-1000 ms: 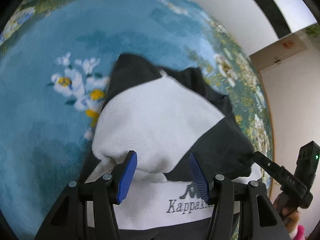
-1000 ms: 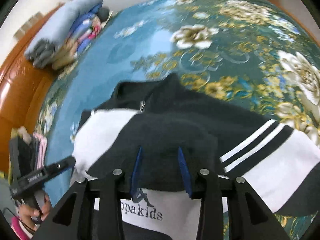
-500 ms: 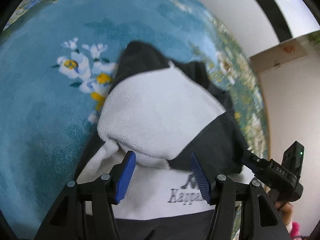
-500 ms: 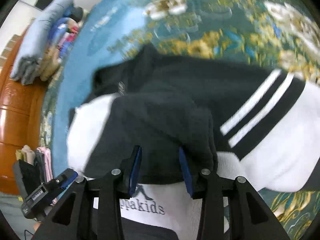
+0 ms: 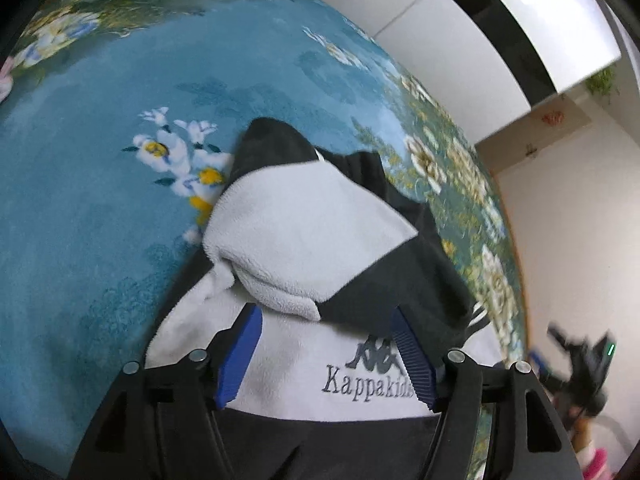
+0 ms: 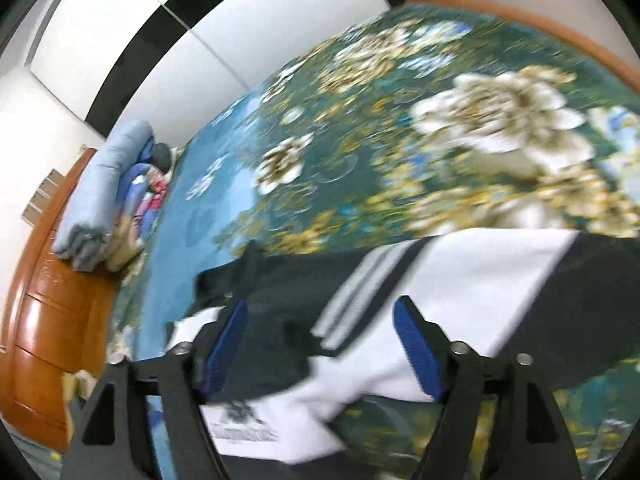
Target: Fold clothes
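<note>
- A black-and-white fleece garment (image 5: 304, 232) lies on a bed covered by a teal floral bedspread (image 5: 100, 208), partly folded, with a white sleeve (image 5: 296, 240) doubled back over its black body.
- A white chest panel bearing the embroidered "Kappakids" logo (image 5: 366, 372) faces up nearest the left wrist camera.
- The left claw (image 5: 326, 352) hangs over that white panel with its blue-padded fingers (image 5: 240, 354) spread wide; nothing is pinched between them.
- The folded sleeve's edge lies just beyond the left claw's tips, apart from the pads.
- In the right wrist view, which is blurred, the right claw (image 6: 320, 344) is likewise spread wide over the garment, its blue pads (image 6: 416, 352) clear of the cloth.
- Between the right claw's fingers shows a black stretch with two white stripes (image 6: 356, 292) and a broad white band (image 6: 480, 280) beside it.
- The right claw also appears at the far right edge of the left wrist view, blurred, with a green light on its body and part of a hand (image 5: 580, 420) below it.
- A stack of folded bedding (image 6: 104, 200), pale blue on top, rests at the head of the bed against an orange-brown wooden headboard (image 6: 44, 312).
- White wall panels with black strips (image 6: 168, 28) stand behind the bed.
</note>
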`<state>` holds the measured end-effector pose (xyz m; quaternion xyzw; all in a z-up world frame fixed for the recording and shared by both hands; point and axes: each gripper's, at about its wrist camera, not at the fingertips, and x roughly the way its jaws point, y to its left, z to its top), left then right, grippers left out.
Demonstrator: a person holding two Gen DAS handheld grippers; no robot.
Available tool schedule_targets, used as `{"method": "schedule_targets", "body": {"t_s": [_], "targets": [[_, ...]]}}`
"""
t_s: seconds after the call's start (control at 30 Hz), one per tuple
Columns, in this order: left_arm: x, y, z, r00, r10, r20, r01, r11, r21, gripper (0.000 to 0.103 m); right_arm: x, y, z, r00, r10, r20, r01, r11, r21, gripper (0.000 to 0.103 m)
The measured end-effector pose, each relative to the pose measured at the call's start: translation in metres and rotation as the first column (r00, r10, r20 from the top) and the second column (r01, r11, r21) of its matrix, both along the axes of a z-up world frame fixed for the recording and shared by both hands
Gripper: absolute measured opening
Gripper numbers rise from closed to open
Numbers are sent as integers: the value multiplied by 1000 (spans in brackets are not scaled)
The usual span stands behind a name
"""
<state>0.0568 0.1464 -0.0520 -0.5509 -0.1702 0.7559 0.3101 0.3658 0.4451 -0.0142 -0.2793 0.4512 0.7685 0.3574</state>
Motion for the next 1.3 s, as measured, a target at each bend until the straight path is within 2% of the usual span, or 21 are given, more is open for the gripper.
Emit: {"method": "schedule_targets", "body": {"t_s": [0.23,0.43,0.5,0.57,0.67,0.77,0.9,1.0,1.07,1.2,1.23,1.3], "targets": [[0,-15,1,998,59,20,-60,998,23,71,82,-8,-5,989,-140,52,138,990,39,89],[4,-17,5,998,56,14,-56,998,7,72,135,-8,-15,948,-300,105,292,953,83,89],[5,-18,6,998,59,13,-59,998,7,72,162,-3,-30,917,-385,104,387,922,-6,89],[5,-20,5,998,65,18,-65,998,7,72,190,-1,-44,880,-472,55,475,875,-90,89],[4,-22,4,997,76,30,-76,997,7,73,221,2,-58,835,-550,8,546,827,-137,89],[5,-22,3,997,75,30,-75,997,-1,73,233,12,-72,827,-561,21,555,812,-180,89],[6,-22,3,997,77,25,-77,997,-14,73,242,23,-86,792,-610,7,596,772,-223,87],[5,-25,2,995,94,34,-94,996,-9,73,248,32,-97,775,-632,11,614,748,-252,71],[5,-27,1,994,103,39,-103,995,-5,73,251,36,-104,763,-647,-16,614,731,-296,53],[5,-26,2,994,101,37,-100,995,-10,73,250,41,-102,745,-667,-32,622,710,-330,29],[5,-26,2,994,101,37,-100,995,-9,73,249,41,-98,743,-669,-35,623,709,-329,24],[4,-27,1,994,104,43,-104,995,-4,73,241,44,-76,766,-641,-50,605,745,-279,19]]}}
